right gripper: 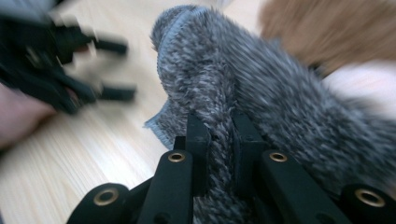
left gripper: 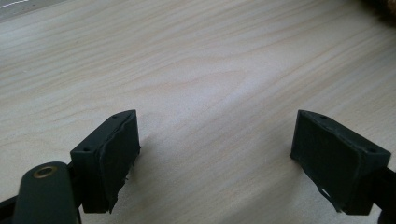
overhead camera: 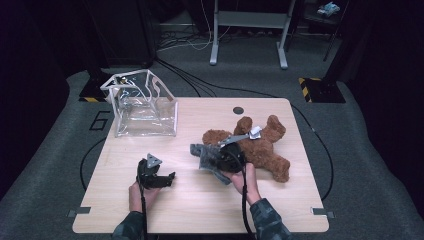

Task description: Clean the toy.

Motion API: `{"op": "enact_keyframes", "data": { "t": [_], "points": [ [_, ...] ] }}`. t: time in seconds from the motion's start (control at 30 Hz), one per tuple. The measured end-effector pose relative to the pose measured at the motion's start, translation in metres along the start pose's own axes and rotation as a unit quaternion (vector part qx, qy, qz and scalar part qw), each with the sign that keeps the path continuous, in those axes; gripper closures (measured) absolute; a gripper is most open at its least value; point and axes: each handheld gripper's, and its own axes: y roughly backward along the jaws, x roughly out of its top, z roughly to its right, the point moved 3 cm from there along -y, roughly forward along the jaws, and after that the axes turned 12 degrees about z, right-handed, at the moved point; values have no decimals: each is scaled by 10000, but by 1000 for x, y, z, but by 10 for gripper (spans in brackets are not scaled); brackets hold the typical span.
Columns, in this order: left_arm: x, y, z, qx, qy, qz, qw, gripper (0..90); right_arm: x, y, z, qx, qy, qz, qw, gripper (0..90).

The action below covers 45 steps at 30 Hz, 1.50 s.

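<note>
Your right gripper [right gripper: 219, 140] pinches grey cloth [right gripper: 243, 84] at table [overhead camera: 200, 210] centre, touching brown bear [overhead camera: 260, 145] on its right. Your left gripper [left gripper: 215, 158] wide, nothing between jaws, low over bare wood left of cloth.

A single large black numeral "6" [overhead camera: 100, 120] can be read in the high view, marked on the grey floor [overhead camera: 45, 165] just beside the left far corner of the desk [overhead camera: 200, 210]. Yellow-and-black hazard stripes [overhead camera: 311, 81] mark the foot of a dark stand on the floor beyond the desk, at the right; they carry no lettering. No other text, label or brand can be read.
</note>
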Motion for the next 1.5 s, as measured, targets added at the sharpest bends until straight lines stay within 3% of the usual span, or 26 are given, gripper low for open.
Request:
{"op": "enact_keyframes", "data": {
  "t": [0.1, 0.2, 0.37, 0.43, 0.53, 0.57, 0.7, 0.97, 1.23, 1.5],
  "points": [
    [0, 0, -1, -15, -38, -29, 10000, 148, 31, 24, 6, -290, 82, 486, 9984, 800],
    [0, 0, -1, -8, -43, -29, 10000, 148, 59, 37, 17, -853, 313, 723, 9932, 798],
    [0, 0, -1, -7, -35, -31, 10000, 148, 75, 24, 43, -1526, 457, 606, 9854, 797],
    [0, 0, 0, 6, -9, -10, 10000, 148, 70, 13, 50, -1637, 346, 419, 9850, 797],
    [0, 0, 0, 10, -3, -10, 10000, 148, 55, -4, 57, -1616, 205, 115, 9866, 796],
    [0, 0, 0, 4, -9, -9, 10000, 148, 44, -10, 59, -1411, -62, 82, 9899, 798],
    [0, 0, 0, 6, -7, -6, 10000, 148, 40, -4, 56, -1197, -225, 173, 9924, 799],
    [0, 0, 0, 4, -8, -3, 10000, 149, 23, 15, 40, -783, -154, 244, 9965, 798],
    [0, 0, 0, 4, -8, -3, 10000, 148, 12, 30, 31, -659, -236, 477, 9964, 798],
    [0, 0, 0, 5, -7, -11, 10000, 148, -2, 30, 20, -496, -169, 373, 9979, 798]
  ]
}}
